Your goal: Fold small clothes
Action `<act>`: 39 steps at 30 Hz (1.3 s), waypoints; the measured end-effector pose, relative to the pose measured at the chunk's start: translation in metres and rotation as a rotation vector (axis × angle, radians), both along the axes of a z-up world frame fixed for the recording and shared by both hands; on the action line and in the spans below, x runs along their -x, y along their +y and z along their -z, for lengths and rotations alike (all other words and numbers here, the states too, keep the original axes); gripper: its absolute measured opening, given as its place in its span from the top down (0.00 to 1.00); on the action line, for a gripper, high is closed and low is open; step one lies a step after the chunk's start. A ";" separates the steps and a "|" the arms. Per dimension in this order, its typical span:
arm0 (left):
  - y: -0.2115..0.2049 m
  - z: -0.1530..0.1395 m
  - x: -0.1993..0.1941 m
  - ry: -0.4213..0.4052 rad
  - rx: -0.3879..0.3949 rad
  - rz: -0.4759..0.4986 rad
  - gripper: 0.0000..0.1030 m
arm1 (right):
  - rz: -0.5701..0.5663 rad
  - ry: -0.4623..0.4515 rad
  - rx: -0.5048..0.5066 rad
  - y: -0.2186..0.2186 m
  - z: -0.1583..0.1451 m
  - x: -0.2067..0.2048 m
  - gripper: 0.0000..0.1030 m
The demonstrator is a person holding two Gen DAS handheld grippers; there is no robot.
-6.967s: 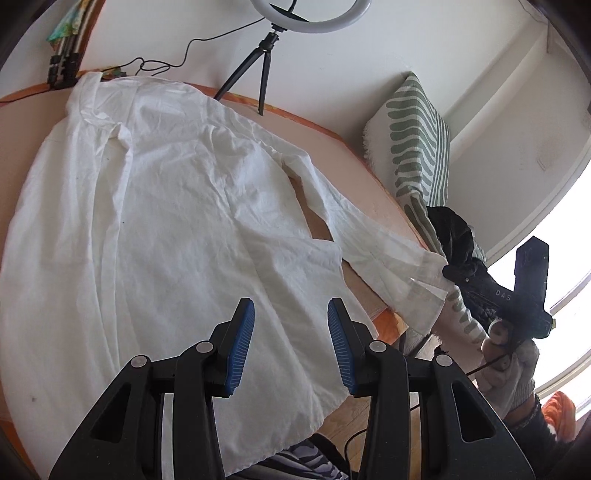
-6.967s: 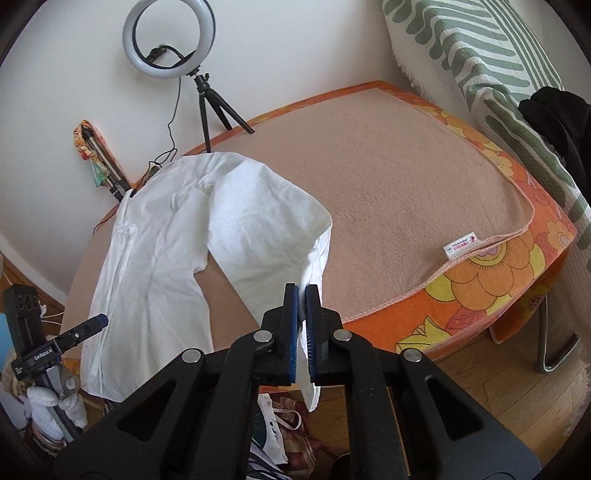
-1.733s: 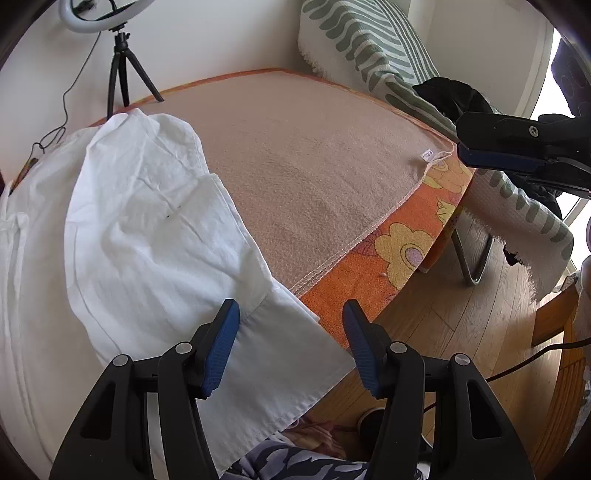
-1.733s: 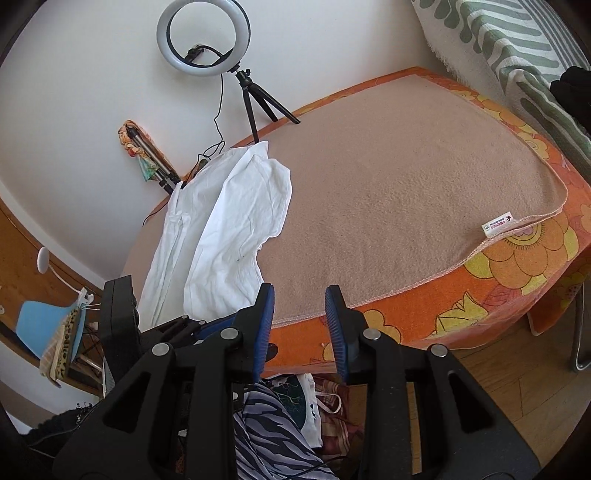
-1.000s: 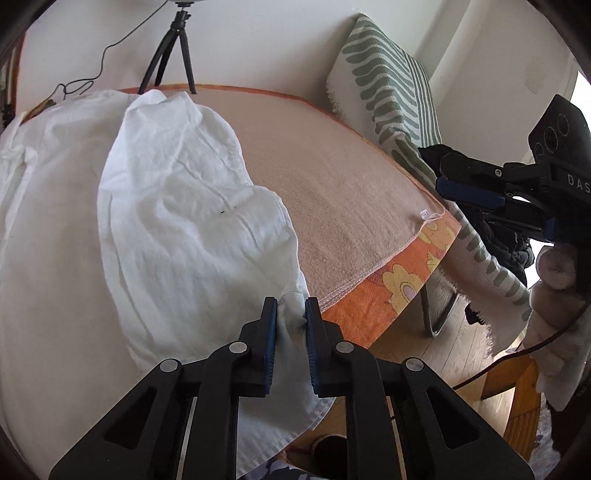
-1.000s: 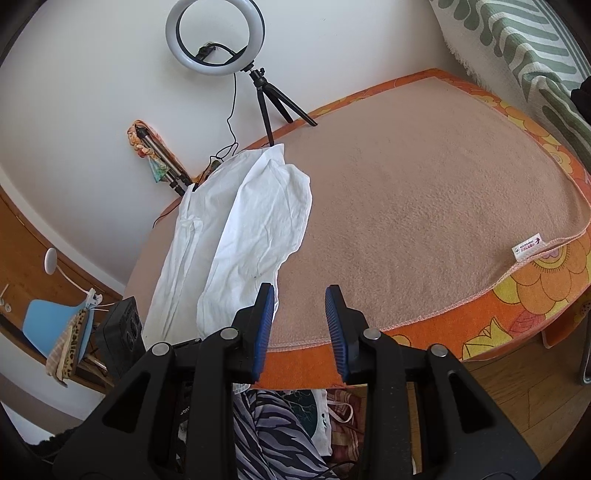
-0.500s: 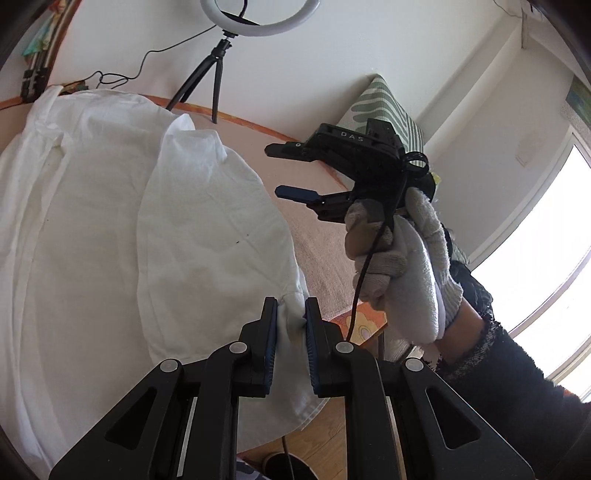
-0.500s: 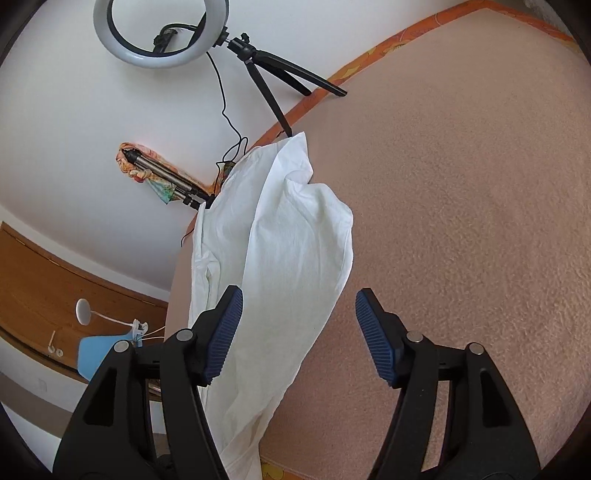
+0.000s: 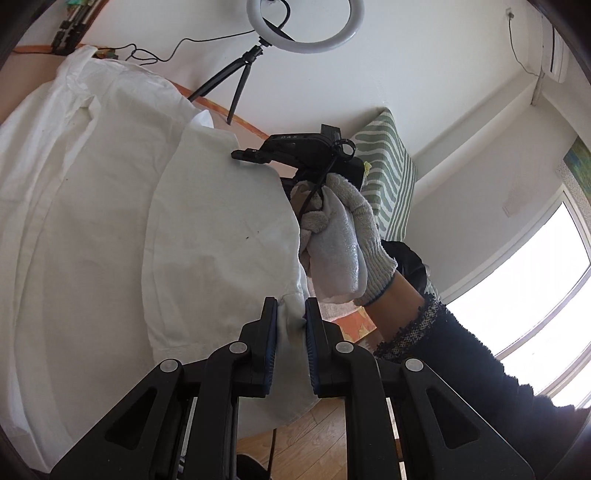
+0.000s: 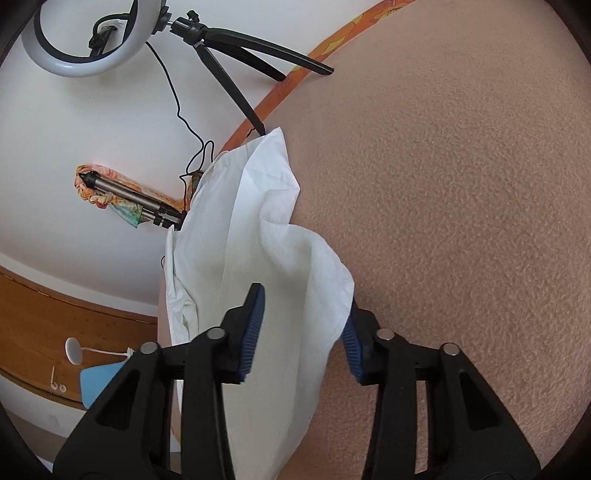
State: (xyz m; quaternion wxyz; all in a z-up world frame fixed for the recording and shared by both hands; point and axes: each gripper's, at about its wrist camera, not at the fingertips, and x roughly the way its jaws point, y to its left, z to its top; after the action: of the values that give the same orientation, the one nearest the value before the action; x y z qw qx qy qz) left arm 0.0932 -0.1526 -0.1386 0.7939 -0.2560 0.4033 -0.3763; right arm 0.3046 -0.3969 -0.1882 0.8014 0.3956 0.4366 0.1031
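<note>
A white shirt (image 9: 110, 221) lies spread on the brown blanket (image 10: 443, 184), with one side folded over onto itself. My left gripper (image 9: 288, 325) is shut on the near corner of that folded flap, at the bed's edge. In the right wrist view the flap's far edge (image 10: 266, 240) bunches up between the blue pads of my right gripper (image 10: 301, 332). Its jaws are closing around the cloth and still stand wide apart. The left wrist view shows the right gripper (image 9: 243, 155), in a gloved hand (image 9: 340, 236), at the flap's far corner.
A ring light on a tripod (image 9: 301, 26) stands against the wall behind the bed. A green-striped cushion (image 9: 391, 173) leans at the far right, and a folded tripod (image 10: 136, 203) lies by the shirt's collar end. Wooden floor (image 9: 317, 443) shows below the bed's edge.
My right gripper has come down onto the shirt, and the flap's edge now sits between its jaws. My left gripper keeps its hold and has rolled and shifted a little.
</note>
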 end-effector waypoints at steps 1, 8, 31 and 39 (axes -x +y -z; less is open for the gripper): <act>-0.001 0.003 0.001 0.011 0.008 0.004 0.88 | -0.016 0.008 0.036 0.005 -0.005 -0.004 0.92; 0.001 0.012 0.003 0.043 0.112 -0.006 0.88 | -0.119 0.025 0.437 0.055 -0.071 -0.021 0.96; 0.102 0.037 0.028 0.083 0.078 -0.228 0.88 | -0.542 0.013 0.930 0.323 -0.050 -0.065 0.97; 0.103 0.038 0.029 0.086 0.038 -0.241 0.88 | -0.552 0.002 0.816 0.315 -0.059 -0.061 0.65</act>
State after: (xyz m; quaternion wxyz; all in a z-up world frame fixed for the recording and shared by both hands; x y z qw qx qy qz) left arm 0.0644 -0.0500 -0.1764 0.8102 -0.3333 0.3963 -0.2745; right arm 0.3657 -0.0821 -0.1292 0.8333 -0.0808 0.5308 0.1317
